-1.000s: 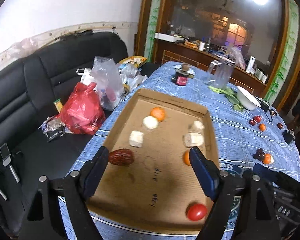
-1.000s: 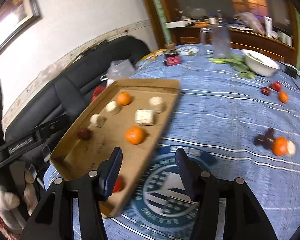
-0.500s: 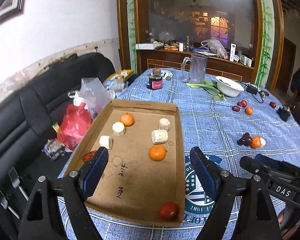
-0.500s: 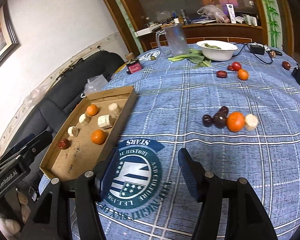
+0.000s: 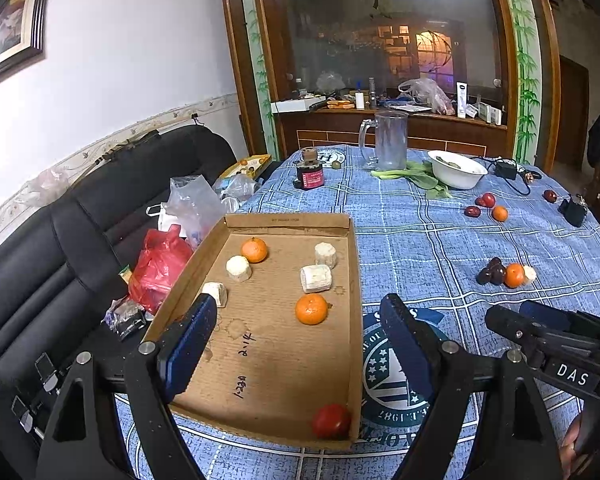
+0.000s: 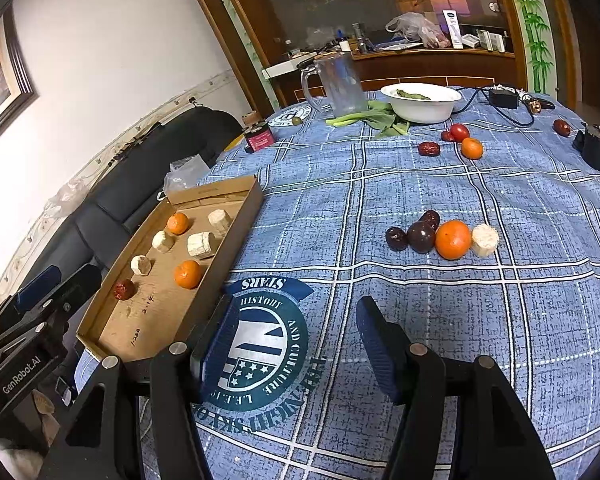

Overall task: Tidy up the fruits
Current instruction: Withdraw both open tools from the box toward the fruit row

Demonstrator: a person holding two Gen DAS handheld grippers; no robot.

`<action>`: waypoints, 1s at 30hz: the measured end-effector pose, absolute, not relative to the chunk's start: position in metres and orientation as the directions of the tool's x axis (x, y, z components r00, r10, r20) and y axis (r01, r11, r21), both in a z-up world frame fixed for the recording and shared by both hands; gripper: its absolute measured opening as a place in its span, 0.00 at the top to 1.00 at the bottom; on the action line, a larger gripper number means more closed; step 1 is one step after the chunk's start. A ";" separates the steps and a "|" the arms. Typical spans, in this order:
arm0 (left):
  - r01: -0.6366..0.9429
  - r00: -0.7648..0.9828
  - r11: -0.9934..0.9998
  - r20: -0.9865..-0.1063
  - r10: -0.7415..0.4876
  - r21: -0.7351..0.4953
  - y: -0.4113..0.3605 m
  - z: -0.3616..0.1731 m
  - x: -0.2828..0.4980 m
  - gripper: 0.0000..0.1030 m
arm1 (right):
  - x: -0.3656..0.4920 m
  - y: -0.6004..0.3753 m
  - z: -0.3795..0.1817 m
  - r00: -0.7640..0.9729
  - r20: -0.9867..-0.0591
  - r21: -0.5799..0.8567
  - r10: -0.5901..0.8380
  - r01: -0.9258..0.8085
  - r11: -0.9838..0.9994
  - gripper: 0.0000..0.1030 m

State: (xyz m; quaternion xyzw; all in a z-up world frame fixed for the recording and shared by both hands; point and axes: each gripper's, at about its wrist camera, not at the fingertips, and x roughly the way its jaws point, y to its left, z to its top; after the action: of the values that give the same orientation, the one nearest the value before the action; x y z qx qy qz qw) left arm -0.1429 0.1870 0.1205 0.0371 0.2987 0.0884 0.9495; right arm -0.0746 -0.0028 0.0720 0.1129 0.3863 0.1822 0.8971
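A cardboard tray (image 5: 352, 280) (image 6: 244, 216) lies on the blue checked tablecloth at the left. It holds two oranges (image 5: 311, 309), several white chunks (image 5: 316, 278), a red tomato (image 5: 331, 421) and a red date (image 6: 123, 289). A cluster of dark fruits (image 6: 420, 236), an orange (image 6: 453, 239) and a white chunk (image 6: 485, 240) lies on the cloth to the right. Further back lie a date (image 6: 429, 148), a tomato (image 6: 459, 132) and an orange (image 6: 472, 148). My left gripper (image 5: 292, 344) is open and empty over the tray's near end. My right gripper (image 6: 296, 340) is open and empty above the cloth's round emblem.
A white bowl (image 6: 420, 106), greens (image 6: 364, 118), a glass mug (image 6: 338, 82) and a red jar (image 6: 258, 138) stand at the table's back. A black adapter with cable (image 6: 504, 100) and a black clip (image 6: 594, 148) lie at the right. A black sofa (image 5: 80, 248) with bags is left.
Both grippers have drawn back and risen, so more of the table shows. The right gripper has swung right from the tray to above the emblem. The fruits have not moved.
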 end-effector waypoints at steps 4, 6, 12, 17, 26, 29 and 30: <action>-0.140 0.805 0.982 -0.562 0.188 0.128 0.185 0.119 -0.144 0.19 | -0.076 -0.005 0.071 0.634 -0.654 0.345 0.413 -0.235 0.909 0.37; -0.136 0.805 0.983 -0.565 0.184 0.127 0.184 0.118 -0.145 0.19 | -0.076 -0.006 0.071 0.634 -0.655 0.346 0.411 -0.232 0.909 0.37; -0.129 0.802 0.984 -0.571 0.175 0.121 0.184 0.117 -0.145 0.19 | -0.078 -0.006 0.070 0.632 -0.659 0.345 0.408 -0.229 0.910 0.36; -0.124 0.798 0.985 -0.578 0.170 0.117 0.185 0.115 -0.145 0.19 | -0.080 -0.006 0.069 0.630 -0.661 0.345 0.408 -0.228 0.911 0.36; -0.100 0.785 0.988 -0.601 0.150 0.117 0.177 0.109 -0.141 0.19 | -0.078 -0.018 0.065 0.632 -0.662 0.361 0.404 -0.203 0.910 0.33; -0.089 0.779 0.989 -0.611 0.144 0.120 0.172 0.106 -0.137 0.19 | -0.077 -0.024 0.064 0.633 -0.662 0.368 0.401 -0.192 0.910 0.33; -0.086 0.777 0.989 -0.614 0.143 0.122 0.171 0.105 -0.136 0.19 | -0.076 -0.027 0.063 0.635 -0.662 0.371 0.400 -0.186 0.910 0.33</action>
State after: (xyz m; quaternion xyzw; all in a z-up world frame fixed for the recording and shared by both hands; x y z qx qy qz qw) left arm -0.1361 0.1705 0.1055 0.0435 0.3287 0.0606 0.9415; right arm -0.0760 -0.0266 0.0630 0.1353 0.3949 0.1637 0.8939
